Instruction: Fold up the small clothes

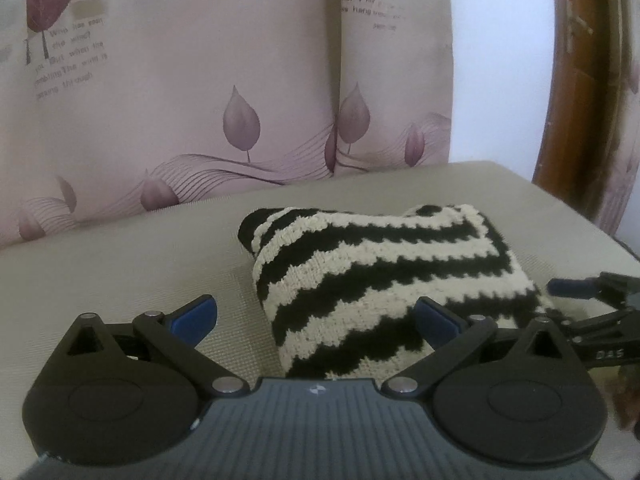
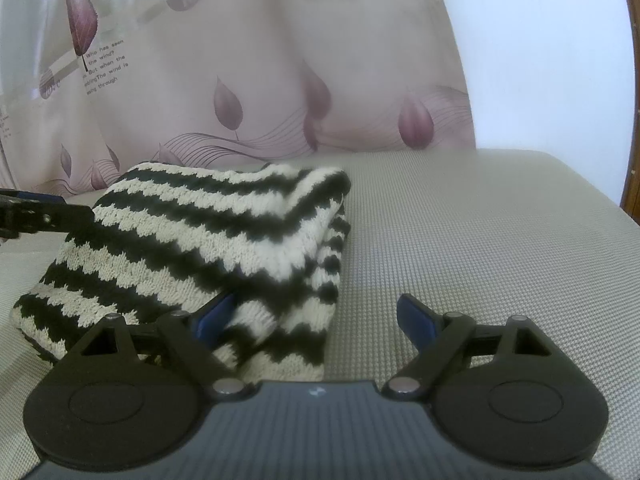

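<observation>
Knitwear: black-and-cream striped knit (image 1: 384,280), folded into a thick bundle, lying on the beige textured worktop (image 1: 120,264); in the right wrist view it fills the 9 to 11 o'clock side (image 2: 192,248).
Left gripper: jaws spread wide (image 1: 316,318), nothing pinched; the bundle's near corner sits between the blue pads, the 3 o'clock pad (image 1: 436,320) right against the wool, the 9 o'clock pad (image 1: 196,316) over bare worktop.
Right gripper: jaws spread as well (image 2: 316,320), holding nothing; its 9 o'clock pad (image 2: 212,316) is tucked in against the knit's folded edge, its 3 o'clock pad (image 2: 416,324) over open worktop.
Cross-view: the right gripper shows at 3 o'clock in the left wrist view (image 1: 592,304), just beside the bundle.
Backdrop: pink leaf-print curtain (image 1: 200,80) at 12 o'clock, wooden frame (image 1: 572,80) at 2 o'clock.
</observation>
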The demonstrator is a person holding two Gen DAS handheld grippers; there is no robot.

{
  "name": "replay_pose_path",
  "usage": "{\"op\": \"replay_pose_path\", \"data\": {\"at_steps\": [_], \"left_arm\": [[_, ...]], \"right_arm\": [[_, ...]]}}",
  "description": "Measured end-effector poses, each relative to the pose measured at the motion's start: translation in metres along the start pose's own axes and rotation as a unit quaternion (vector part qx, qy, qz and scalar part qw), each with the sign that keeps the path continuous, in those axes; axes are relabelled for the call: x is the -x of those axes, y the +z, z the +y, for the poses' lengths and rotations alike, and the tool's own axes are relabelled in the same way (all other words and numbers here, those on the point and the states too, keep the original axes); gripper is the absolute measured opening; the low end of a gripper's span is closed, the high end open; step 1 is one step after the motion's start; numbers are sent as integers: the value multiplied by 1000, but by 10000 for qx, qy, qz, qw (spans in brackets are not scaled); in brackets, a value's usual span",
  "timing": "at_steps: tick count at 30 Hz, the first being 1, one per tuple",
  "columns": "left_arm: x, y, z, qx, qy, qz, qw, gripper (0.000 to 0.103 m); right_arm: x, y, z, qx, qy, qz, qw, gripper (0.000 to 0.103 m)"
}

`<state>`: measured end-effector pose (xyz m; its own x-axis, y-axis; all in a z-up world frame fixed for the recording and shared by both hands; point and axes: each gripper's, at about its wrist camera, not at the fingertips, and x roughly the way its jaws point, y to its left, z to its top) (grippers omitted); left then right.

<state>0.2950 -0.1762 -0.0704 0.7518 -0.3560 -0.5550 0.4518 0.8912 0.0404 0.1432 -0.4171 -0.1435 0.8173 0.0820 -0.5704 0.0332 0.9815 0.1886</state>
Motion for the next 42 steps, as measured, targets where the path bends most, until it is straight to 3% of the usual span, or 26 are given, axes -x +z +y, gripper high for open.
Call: {"op": "replay_pose_path", "data": {"at_steps": [8,12,16,23,27,31,35,39,42], "left_arm": [[-13,1,1,-48,-126,13,9999,103],[-25,1,12,184,-675,118,9975,103],[-46,-4,34,815,-1485,443,9846,103],[-69,-13,54,1511,-2164,628,9625,103],[-86,-23,65,2078,-2551,736,9414,103],[-86,-27,66,2120,-2555,536,9418,103],[-78,-30,58,1920,-2415,430,9502,98],[-68,-37,61,2094,-2423,418,9464,98],[-52,-44,66,2102,-2456,321,9458,99]], "right_arm": [[-1,-1,-1,-21,15,3,10000,88],[0,-1,-2,-29,25,6,10000,88],[-1,0,-4,-88,65,32,9999,88],[-2,0,-9,-269,215,106,9994,88],[-3,0,-12,-336,272,124,9990,89],[-3,0,-12,-349,284,125,9989,89],[-4,0,-13,-375,418,187,9982,89],[-6,1,-24,-655,770,366,9942,89],[16,1,-33,-997,750,-37,9922,89]]}}
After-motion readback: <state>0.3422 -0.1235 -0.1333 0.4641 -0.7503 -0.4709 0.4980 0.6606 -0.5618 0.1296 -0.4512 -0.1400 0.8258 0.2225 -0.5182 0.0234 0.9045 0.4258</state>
